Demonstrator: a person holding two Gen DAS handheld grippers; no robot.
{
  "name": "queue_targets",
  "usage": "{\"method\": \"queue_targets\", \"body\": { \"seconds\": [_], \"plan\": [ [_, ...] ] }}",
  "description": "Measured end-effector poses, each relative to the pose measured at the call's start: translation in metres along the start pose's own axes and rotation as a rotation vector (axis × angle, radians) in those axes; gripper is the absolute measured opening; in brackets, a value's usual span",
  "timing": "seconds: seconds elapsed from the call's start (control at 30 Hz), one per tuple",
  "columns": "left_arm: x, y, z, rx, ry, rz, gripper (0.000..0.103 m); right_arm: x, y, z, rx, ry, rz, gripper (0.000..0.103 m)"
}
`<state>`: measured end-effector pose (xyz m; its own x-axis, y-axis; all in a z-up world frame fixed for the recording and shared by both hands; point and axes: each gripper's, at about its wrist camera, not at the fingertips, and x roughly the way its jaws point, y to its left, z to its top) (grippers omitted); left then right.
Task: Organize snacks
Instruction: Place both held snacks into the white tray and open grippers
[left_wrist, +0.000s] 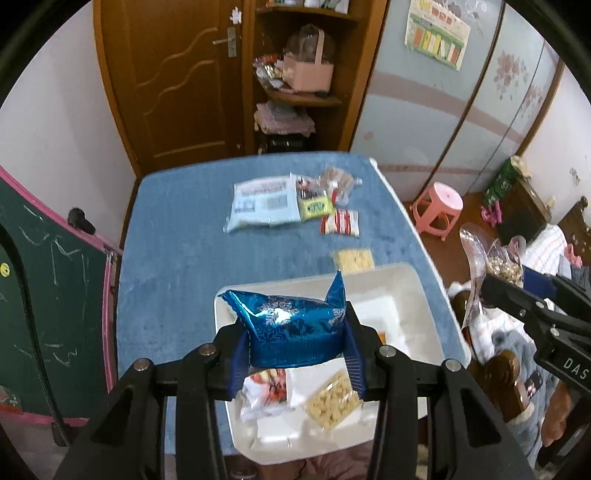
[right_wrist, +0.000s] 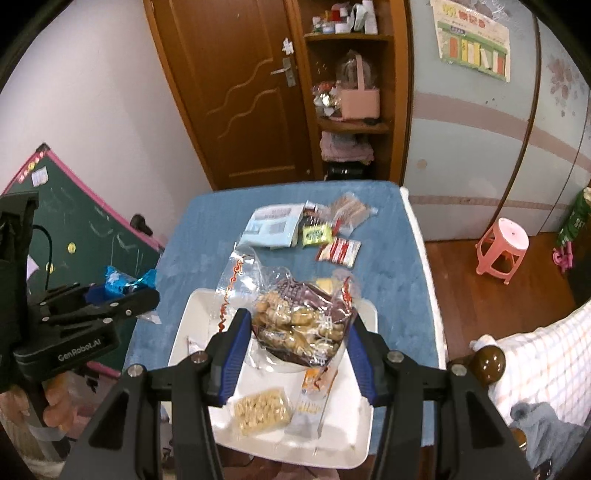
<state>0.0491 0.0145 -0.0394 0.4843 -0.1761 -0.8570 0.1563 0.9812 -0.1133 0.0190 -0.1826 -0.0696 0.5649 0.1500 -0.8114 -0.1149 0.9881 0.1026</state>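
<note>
My left gripper (left_wrist: 295, 354) is shut on a shiny blue snack bag (left_wrist: 291, 328) and holds it above the white tray (left_wrist: 417, 295). My right gripper (right_wrist: 299, 350) is shut on a clear bag of peanuts (right_wrist: 299, 321) and holds it over the same tray (right_wrist: 199, 306). In the tray lie a small pack of pale nuts (right_wrist: 262, 411), an orange-white stick pack (right_wrist: 312, 398) and a red-white packet (left_wrist: 267, 386). The left gripper with the blue bag also shows in the right wrist view (right_wrist: 122, 291), left of the tray.
More snack packs lie on the far part of the blue table (left_wrist: 177, 266): a pale blue bag (left_wrist: 264, 203), a yellow-green pack (left_wrist: 314, 206), a red-white pack (left_wrist: 340, 221), a pale cracker pack (left_wrist: 352, 260). A chalkboard (left_wrist: 44, 317) stands left, a pink stool (left_wrist: 437, 206) right.
</note>
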Motion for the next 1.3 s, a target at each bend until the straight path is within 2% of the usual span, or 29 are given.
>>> {"method": "queue_targets", "body": {
  "seconds": [0.13, 0.37, 0.83, 0.93, 1.0, 1.07, 1.13, 1.3],
  "plan": [
    [0.013, -0.004, -0.015, 0.015, 0.052, -0.011, 0.042, 0.007, 0.006, -0.015, -0.004, 0.050, 0.001, 0.052],
    [0.025, -0.017, -0.030, 0.060, 0.087, -0.004, 0.042, 0.024, 0.016, -0.030, -0.013, 0.121, 0.002, 0.052],
    [0.031, -0.020, -0.030, 0.056, 0.111, -0.003, 0.044, 0.032, 0.018, -0.034, -0.009, 0.159, -0.007, 0.053],
    [0.030, -0.020, -0.030, 0.047, 0.108, 0.002, 0.053, 0.032, 0.015, -0.034, 0.006, 0.167, 0.002, 0.053],
    [0.029, -0.019, -0.029, 0.038, 0.101, -0.001, 0.079, 0.031, 0.012, -0.032, 0.022, 0.160, 0.007, 0.055],
    [0.027, -0.018, -0.028, 0.029, 0.089, 0.002, 0.088, 0.030, 0.010, -0.031, 0.031, 0.155, 0.005, 0.062],
    [0.025, -0.018, -0.027, 0.024, 0.077, -0.005, 0.088, 0.029, 0.008, -0.031, 0.046, 0.149, 0.005, 0.065],
    [0.024, -0.018, -0.025, 0.023, 0.075, -0.004, 0.088, 0.029, 0.002, -0.029, 0.076, 0.160, 0.022, 0.066]
  ]
}}
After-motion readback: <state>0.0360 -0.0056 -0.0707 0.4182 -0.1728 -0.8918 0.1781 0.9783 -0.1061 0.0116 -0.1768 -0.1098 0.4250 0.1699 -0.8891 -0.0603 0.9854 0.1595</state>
